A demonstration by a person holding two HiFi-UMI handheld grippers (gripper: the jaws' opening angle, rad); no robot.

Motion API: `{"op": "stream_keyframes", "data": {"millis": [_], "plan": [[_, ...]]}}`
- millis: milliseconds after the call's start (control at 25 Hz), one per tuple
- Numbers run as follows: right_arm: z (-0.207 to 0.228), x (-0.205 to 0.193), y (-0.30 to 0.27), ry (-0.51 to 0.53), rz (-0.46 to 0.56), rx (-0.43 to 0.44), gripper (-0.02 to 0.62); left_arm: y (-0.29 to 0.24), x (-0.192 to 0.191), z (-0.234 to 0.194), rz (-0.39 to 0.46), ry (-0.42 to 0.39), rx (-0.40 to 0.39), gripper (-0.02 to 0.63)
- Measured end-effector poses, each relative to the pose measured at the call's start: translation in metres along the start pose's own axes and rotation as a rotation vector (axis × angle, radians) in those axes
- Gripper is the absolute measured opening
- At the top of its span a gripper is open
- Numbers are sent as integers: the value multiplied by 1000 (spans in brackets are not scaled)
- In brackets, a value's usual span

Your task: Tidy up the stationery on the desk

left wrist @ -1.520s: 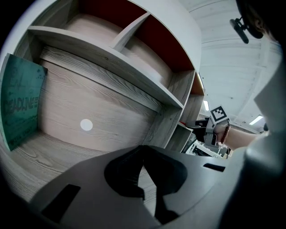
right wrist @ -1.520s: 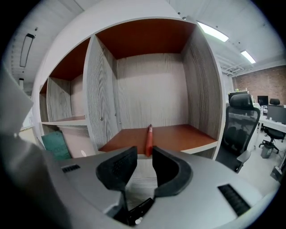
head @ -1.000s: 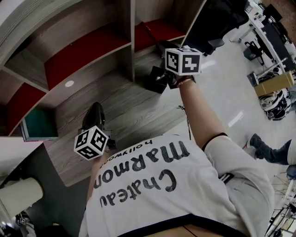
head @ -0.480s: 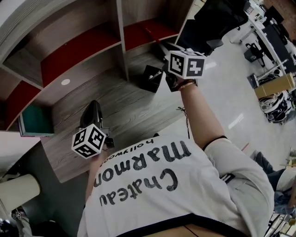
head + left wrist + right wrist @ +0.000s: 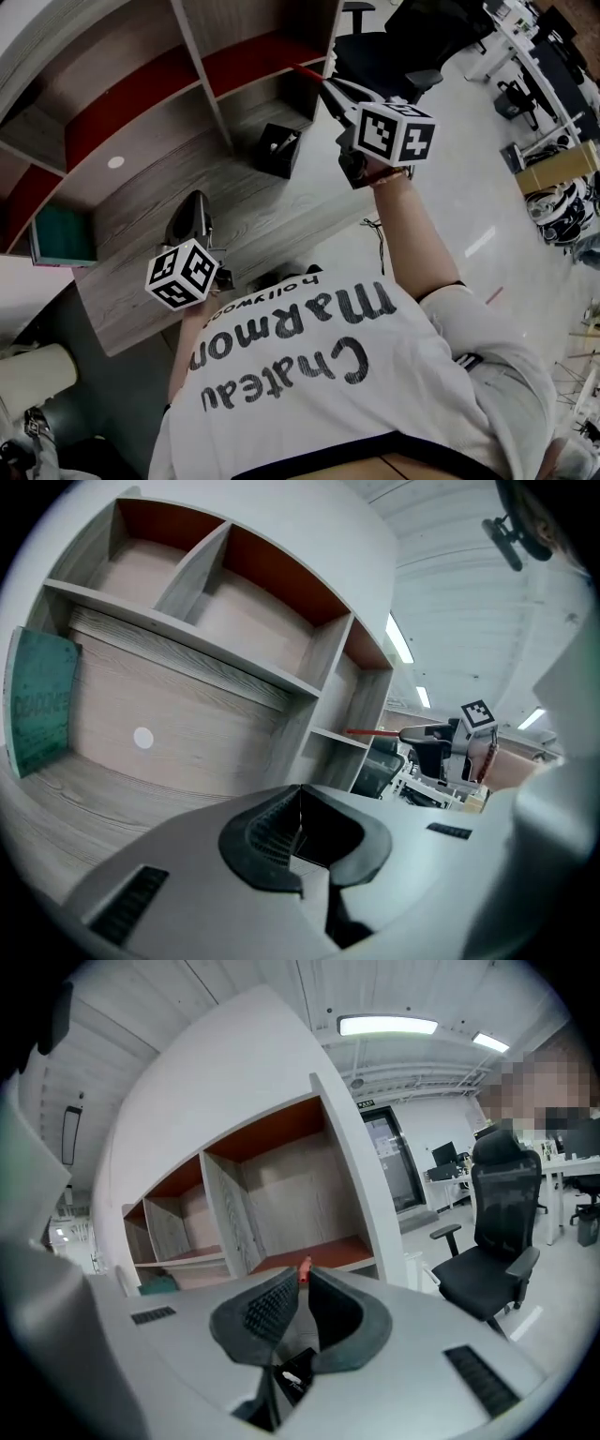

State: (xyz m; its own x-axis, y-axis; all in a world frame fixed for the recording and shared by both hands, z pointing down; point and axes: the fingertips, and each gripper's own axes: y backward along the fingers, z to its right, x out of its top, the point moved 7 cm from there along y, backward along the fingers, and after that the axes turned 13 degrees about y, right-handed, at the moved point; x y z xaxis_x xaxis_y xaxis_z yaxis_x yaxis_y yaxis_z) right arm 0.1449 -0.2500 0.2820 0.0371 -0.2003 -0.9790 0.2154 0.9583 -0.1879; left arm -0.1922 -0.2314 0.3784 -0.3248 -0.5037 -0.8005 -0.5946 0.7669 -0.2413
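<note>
Your right tool point(image 5: 302, 1288) grips the thin red pen point(image 5: 307, 72), jaws just closed tighter on it. The pen points level at the shelf point(image 5: 253, 56). The black square pen cup point(image 5: 278, 150) at the grey wood-grain worktop's point(image 5: 225, 216) far right edge sits below-left, nearest this hand. The left tool point(image 5: 300, 799) is shut and empty.

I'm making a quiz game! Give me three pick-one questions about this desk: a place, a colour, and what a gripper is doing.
1. Where does the black pen holder stand? A on the desk B on a shelf C on the chair
2. What colour is the pen in the right gripper? A blue B red C green
3. How is the left gripper? A wide open B shut, empty C holding a book
Answers: 1 A, it stands on the wooden desktop. 2 B, red shows between the jaws, which have just been closing on it. 3 B, its jaws meet with nothing between.
</note>
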Motion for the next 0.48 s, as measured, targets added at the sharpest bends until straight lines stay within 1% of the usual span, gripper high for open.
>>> {"op": "stream_keyframes", "data": {"millis": [200,400,480], "plan": [[13,-10,30,-3,-24,44,46,3,-21,35,-8,-7,-4,17],[24,-37,52,-4,-86,111,46,18,-51,63,7,2,31,17],[25,-48,57,13,-118,147,46,26,-64,72,22,16,56,17]]}}
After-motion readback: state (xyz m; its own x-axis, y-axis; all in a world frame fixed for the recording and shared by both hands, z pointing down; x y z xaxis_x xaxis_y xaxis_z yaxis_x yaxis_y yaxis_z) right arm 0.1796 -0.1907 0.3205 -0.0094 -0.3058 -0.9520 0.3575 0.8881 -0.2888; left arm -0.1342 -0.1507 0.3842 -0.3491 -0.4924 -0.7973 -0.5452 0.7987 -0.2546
